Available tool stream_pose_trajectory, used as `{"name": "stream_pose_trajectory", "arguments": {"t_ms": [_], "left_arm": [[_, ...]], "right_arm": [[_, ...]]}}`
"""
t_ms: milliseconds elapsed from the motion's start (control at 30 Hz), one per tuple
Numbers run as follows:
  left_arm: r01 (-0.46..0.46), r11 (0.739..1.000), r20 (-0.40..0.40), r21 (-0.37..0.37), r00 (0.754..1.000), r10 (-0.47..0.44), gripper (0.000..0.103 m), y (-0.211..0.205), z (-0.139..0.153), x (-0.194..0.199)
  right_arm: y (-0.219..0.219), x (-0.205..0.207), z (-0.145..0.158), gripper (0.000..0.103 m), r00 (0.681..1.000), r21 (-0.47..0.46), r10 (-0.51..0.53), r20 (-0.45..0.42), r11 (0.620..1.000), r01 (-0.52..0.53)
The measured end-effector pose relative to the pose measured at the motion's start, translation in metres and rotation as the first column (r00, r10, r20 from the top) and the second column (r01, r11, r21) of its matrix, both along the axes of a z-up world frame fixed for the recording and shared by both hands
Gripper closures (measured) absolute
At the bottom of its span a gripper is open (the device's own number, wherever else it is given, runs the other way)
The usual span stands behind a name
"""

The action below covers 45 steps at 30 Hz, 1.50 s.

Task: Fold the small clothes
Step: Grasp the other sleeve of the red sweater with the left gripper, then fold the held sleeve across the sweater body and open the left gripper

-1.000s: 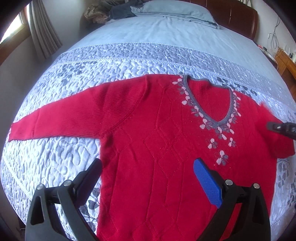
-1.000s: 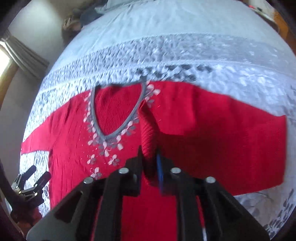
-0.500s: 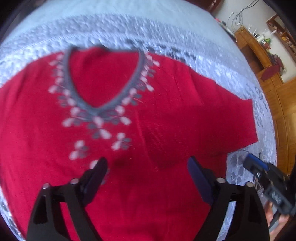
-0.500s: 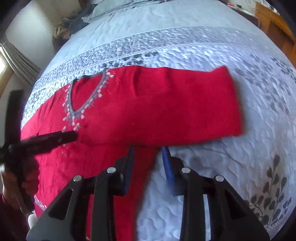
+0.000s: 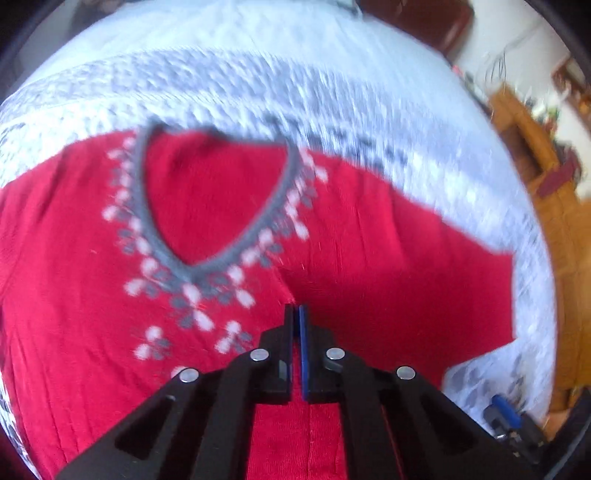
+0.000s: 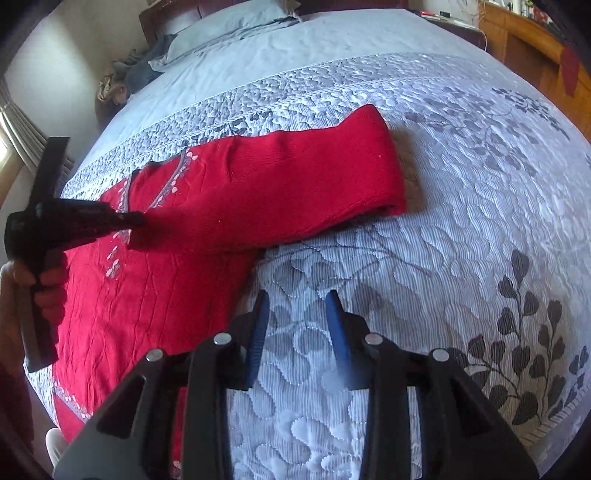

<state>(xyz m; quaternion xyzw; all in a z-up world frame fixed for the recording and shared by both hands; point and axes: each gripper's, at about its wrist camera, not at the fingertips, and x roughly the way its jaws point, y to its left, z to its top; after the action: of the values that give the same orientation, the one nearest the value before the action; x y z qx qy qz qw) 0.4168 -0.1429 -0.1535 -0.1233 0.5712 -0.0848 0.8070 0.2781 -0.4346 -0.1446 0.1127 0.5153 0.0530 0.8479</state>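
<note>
A red knit sweater point(image 5: 351, 236) with a grey V-neck and white flower trim lies flat on the quilted bed; it also shows in the right wrist view point(image 6: 258, 192). One sleeve point(image 6: 332, 173) is folded back on itself and lies out to the right. My left gripper point(image 5: 295, 314) is shut, its tips down at the sweater where the sleeve meets the body; whether it pinches fabric is unclear. It shows in the right wrist view point(image 6: 133, 221). My right gripper point(image 6: 297, 299) is open and empty over bare quilt, beside the sweater's side edge.
The grey-and-white quilted bedspread point(image 6: 461, 206) covers the bed. Pillows point(image 6: 229, 26) and a pile of clothes point(image 6: 125, 77) lie at the head. Wooden furniture point(image 5: 546, 206) stands along the right side. A curtain point(image 6: 18, 136) hangs at left.
My left gripper swung right across the sweater, came down near the sleeve seam and shut. My right gripper let go of the sleeve, opened and drew back over the quilt.
</note>
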Motion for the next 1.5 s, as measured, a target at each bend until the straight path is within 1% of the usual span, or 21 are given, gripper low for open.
{"name": "stream_pose_trajectory", "arguments": {"t_ms": [133,233,300,367,500,600,733,800,900,933,967,1000,1033,1067,1100,1200,1300,1367,1400,1467,1500], "left_arm": [[-0.098,0.994,0.137,0.043,0.986,0.091,0.101,0.057,0.045,-0.004],[-0.187,0.978,0.188,0.087,0.968,0.169,0.101,0.111,0.065,0.004],[-0.236,0.963,0.202,0.127,0.957,0.208,0.101,0.14,0.067,0.007],[-0.276,0.946,0.189,0.169,0.951,0.244,0.101,0.167,0.058,0.015],[-0.291,0.941,0.113,0.172,0.955,0.274,0.101,0.179,0.021,0.026],[-0.292,0.934,0.095,0.207,0.956,0.278,0.101,0.181,0.003,0.024],[-0.282,0.922,0.064,0.266,0.959,0.275,0.1,0.19,-0.021,0.018],[-0.272,0.913,0.055,0.303,0.962,0.269,0.099,0.193,-0.032,0.016],[-0.264,0.916,0.057,0.301,0.964,0.259,0.094,0.195,-0.031,0.016],[-0.264,0.919,0.057,0.294,0.964,0.259,0.091,0.197,-0.027,0.015],[-0.266,0.919,0.053,0.291,0.964,0.262,0.077,0.2,-0.023,0.013],[-0.28,0.919,0.06,0.279,0.96,0.274,0.057,0.208,-0.014,0.008],[-0.292,0.919,0.072,0.264,0.956,0.283,0.046,0.215,-0.007,0.004],[-0.307,0.918,0.091,0.252,0.952,0.293,0.029,0.226,0.002,-0.002],[-0.326,0.912,0.123,0.248,0.945,0.305,0.026,0.243,0.013,-0.013],[-0.353,0.893,0.126,0.28,0.935,0.331,0.024,0.285,0.024,-0.034],[-0.406,0.858,0.071,0.314,0.912,0.405,0.024,0.34,0.018,-0.064],[-0.461,0.824,0.039,0.33,0.878,0.476,0.024,0.378,0.01,-0.085],[-0.488,0.807,0.029,0.333,0.861,0.508,0.024,0.394,0.008,-0.093],[-0.558,0.765,0.013,0.32,0.811,0.585,0.024,0.427,0.005,-0.109],[-0.6,0.744,0.001,0.294,0.778,0.628,0.024,0.446,0.003,-0.116]], "right_arm": [[-0.001,0.004,0.011,0.07,1.0,-0.008,-0.002,0.018,1.0,0.002],[-0.004,0.012,0.019,0.07,1.0,0.003,-0.012,0.025,1.0,0.012],[-0.002,0.021,0.021,0.07,1.0,0.018,-0.011,0.024,1.0,0.01],[0.007,0.037,0.021,0.07,1.0,0.046,0.011,0.014,0.999,-0.011],[0.035,0.086,0.002,0.07,0.997,0.128,0.054,-0.059,0.991,-0.046],[0.051,0.114,-0.017,0.07,0.991,0.162,0.064,-0.12,0.986,-0.044],[0.055,0.129,-0.04,0.073,0.979,0.097,0.04,-0.198,0.995,-0.021],[0.054,0.129,-0.047,0.073,0.979,0.102,0.043,-0.2,0.995,-0.023],[0.058,0.127,-0.046,0.072,0.981,0.081,0.058,-0.186,0.996,-0.044],[0.057,0.126,-0.046,0.071,0.982,0.086,0.057,-0.182,0.995,-0.041],[0.056,0.124,-0.041,0.067,0.983,0.099,0.053,-0.176,0.994,-0.036],[0.056,0.122,-0.038,0.061,0.985,0.108,0.049,-0.167,0.994,-0.032],[0.058,0.114,-0.029,0.057,0.988,0.122,0.053,-0.142,0.992,-0.036],[0.061,0.106,-0.021,0.053,0.991,0.128,0.066,-0.119,0.99,-0.051],[0.064,0.1,-0.015,0.052,0.991,0.125,0.079,-0.104,0.99,-0.066],[0.079,0.071,-0.003,0.052,0.989,0.094,0.128,-0.076,0.988,-0.121],[0.096,0.047,-0.002,0.052,0.982,0.091,0.175,-0.076,0.982,-0.168],[0.106,0.036,-0.004,0.052,0.978,0.086,0.196,-0.076,0.978,-0.189],[0.11,0.028,-0.005,0.051,0.976,0.085,0.202,-0.077,0.977,-0.196],[0.117,0.021,-0.008,0.051,0.974,0.075,0.209,-0.081,0.976,-0.204],[0.123,0.021,-0.01,0.05,0.974,0.061,0.213,-0.082,0.976,-0.209]]}}
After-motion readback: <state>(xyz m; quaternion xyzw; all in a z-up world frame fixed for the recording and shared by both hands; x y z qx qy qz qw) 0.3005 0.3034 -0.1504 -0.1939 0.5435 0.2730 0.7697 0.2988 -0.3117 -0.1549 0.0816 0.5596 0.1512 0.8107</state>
